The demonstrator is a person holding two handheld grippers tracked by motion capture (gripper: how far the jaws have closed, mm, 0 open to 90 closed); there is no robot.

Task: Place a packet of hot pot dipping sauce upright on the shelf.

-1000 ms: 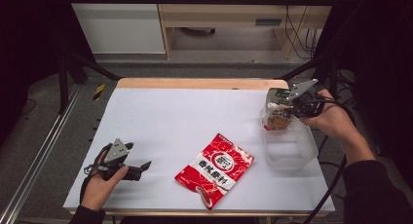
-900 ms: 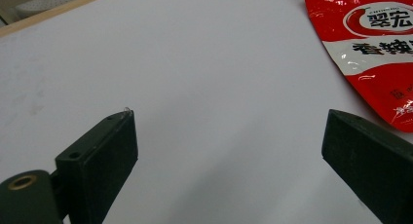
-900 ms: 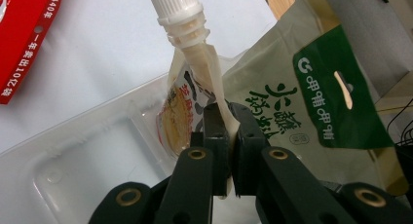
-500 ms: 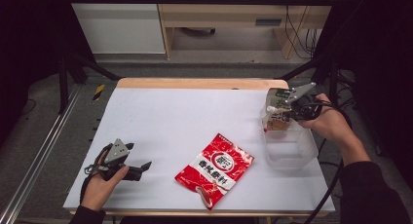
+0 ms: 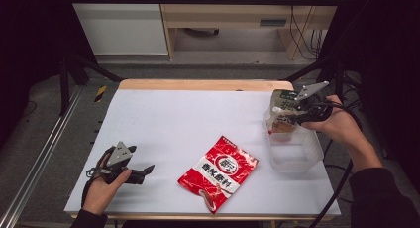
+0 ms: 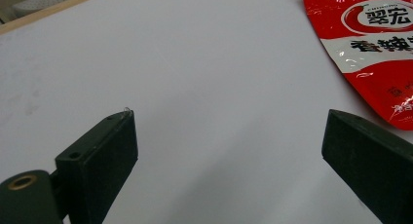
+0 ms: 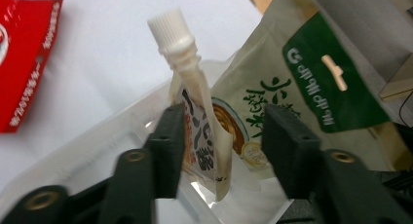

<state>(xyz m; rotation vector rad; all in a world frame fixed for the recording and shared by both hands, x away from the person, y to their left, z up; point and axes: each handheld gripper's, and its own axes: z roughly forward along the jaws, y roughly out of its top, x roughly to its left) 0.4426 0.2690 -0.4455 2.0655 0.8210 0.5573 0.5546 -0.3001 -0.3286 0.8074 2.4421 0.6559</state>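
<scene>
one spouted pouch (image 7: 202, 131) between the right gripper's (image 7: 221, 136) just-opened jaws

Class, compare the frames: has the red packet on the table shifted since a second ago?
No. The red packet lies at the same spot near the table's front edge, left of the clear tub.

A white-topped table (image 5: 198, 119) with a wooden far edge carries a red sachet (image 5: 219, 171) near its front and a clear plastic tub (image 5: 293, 156) at its right.
</scene>
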